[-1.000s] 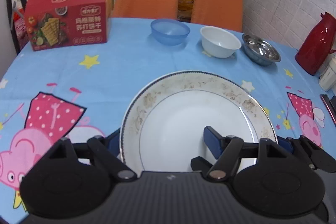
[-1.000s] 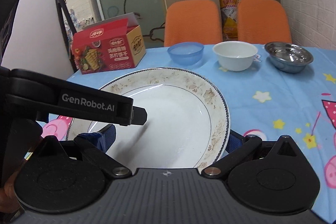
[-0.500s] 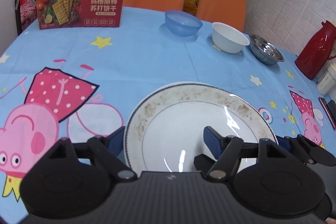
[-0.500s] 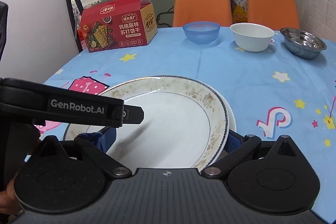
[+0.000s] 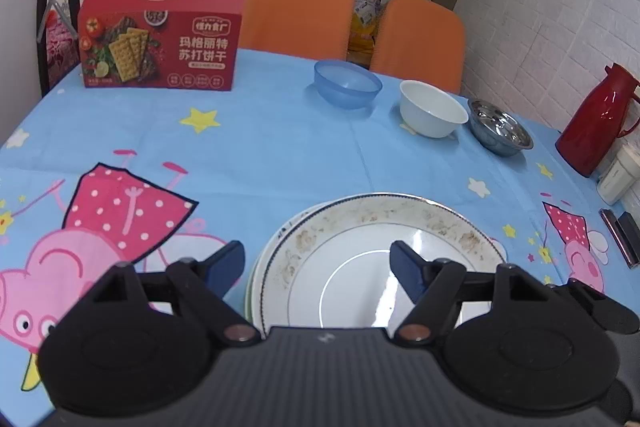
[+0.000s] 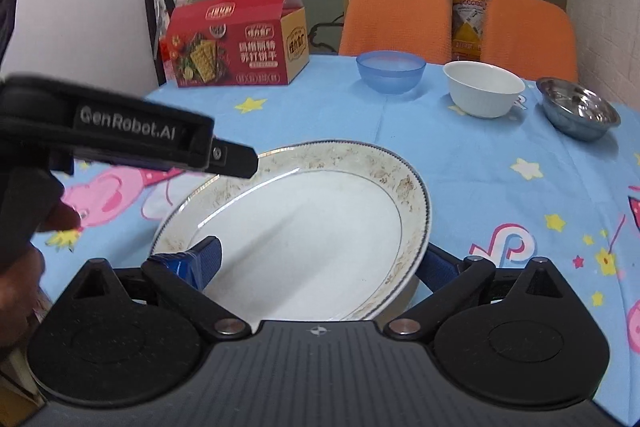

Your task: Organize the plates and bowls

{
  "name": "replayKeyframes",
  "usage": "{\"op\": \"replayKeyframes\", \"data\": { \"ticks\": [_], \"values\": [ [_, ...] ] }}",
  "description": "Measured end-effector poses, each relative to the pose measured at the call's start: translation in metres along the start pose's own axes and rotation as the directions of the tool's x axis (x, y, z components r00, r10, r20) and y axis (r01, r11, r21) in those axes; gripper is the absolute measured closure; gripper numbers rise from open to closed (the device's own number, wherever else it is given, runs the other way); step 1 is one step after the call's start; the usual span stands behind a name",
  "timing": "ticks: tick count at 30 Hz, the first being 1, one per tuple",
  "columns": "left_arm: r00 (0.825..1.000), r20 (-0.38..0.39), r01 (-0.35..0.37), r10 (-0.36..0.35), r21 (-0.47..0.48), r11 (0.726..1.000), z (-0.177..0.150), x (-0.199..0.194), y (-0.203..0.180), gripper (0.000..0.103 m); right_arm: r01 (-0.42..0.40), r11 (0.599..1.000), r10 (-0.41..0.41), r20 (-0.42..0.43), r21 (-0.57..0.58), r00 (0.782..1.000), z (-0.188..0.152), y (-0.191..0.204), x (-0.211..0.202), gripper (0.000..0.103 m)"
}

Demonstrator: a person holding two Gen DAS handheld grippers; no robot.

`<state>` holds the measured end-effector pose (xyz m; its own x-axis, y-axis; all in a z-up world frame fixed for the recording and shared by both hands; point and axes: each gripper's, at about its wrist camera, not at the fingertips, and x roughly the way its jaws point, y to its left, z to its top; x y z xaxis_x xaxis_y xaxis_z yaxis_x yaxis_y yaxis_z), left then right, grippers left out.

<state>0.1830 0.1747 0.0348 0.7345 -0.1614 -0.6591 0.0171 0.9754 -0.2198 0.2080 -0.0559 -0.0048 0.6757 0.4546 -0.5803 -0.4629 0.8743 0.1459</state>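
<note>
Change since a second ago: left gripper (image 5: 318, 263) opened and released the plate (image 5: 380, 251); plate set down onto a stack, a second rim now showing under its left edge.
Left wrist view, gripper: fingers spread wide, left pad (image 5: 224, 265) over the tablecloth (image 5: 280, 147) beside the rim, right pad (image 5: 404, 267) over the plate's well; holding nothing.
Left wrist view, plate: lower centre of frame, flat, gold-patterned rim with blue edge.
Left wrist view, bowls: blue bowl (image 5: 347, 83), white bowl (image 5: 433, 113) and steel bowl (image 5: 500, 133) in a row, upper right of centre.
Left wrist view, other: cracker box (image 5: 160, 39) upper left, red thermos (image 5: 598, 119) at right edge.
Right wrist view, gripper: right gripper (image 6: 320, 263) closed across the plate (image 6: 320, 227) at lower centre, left pad (image 6: 200, 261) on the well, right finger behind the rim; contact on that side hidden.
Right wrist view, left gripper: black body with white lettering at left of frame, tip just above the plate's far-left rim.
</note>
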Motion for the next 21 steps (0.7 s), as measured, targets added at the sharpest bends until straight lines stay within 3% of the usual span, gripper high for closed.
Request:
{"op": "replayKeyframes", "data": {
  "ticks": [3, 6, 16, 21],
  "values": [
    [1.0, 0.001, 0.008, -0.008, 0.001, 1.0, 0.001, 0.0, -0.004, 0.03, 0.022, 0.998, -0.026, 0.072, 0.055, 0.997, 0.003, -0.013, -0.016, 0.014],
    [1.0, 0.007, 0.017, -0.017, 0.007, 1.0, 0.003, -0.001, -0.012, 0.03, 0.022, 0.998, -0.027, 0.086, 0.056, 0.996, 0.005, -0.017, -0.023, 0.014],
    [0.999, -0.01, 0.034, -0.033, 0.053, 0.998, -0.001, -0.002, -0.039, 0.029, 0.016, 0.991, -0.026, 0.068, 0.133, 0.997, -0.008, -0.046, -0.029, 0.014],
    [0.998, -0.014, 0.055, -0.054, 0.061, 0.997, -0.005, -0.004, -0.056, 0.025, 0.052, 0.974, -0.073, 0.089, 0.223, 0.993, -0.016, -0.08, -0.042, 0.014]
  ]
}}
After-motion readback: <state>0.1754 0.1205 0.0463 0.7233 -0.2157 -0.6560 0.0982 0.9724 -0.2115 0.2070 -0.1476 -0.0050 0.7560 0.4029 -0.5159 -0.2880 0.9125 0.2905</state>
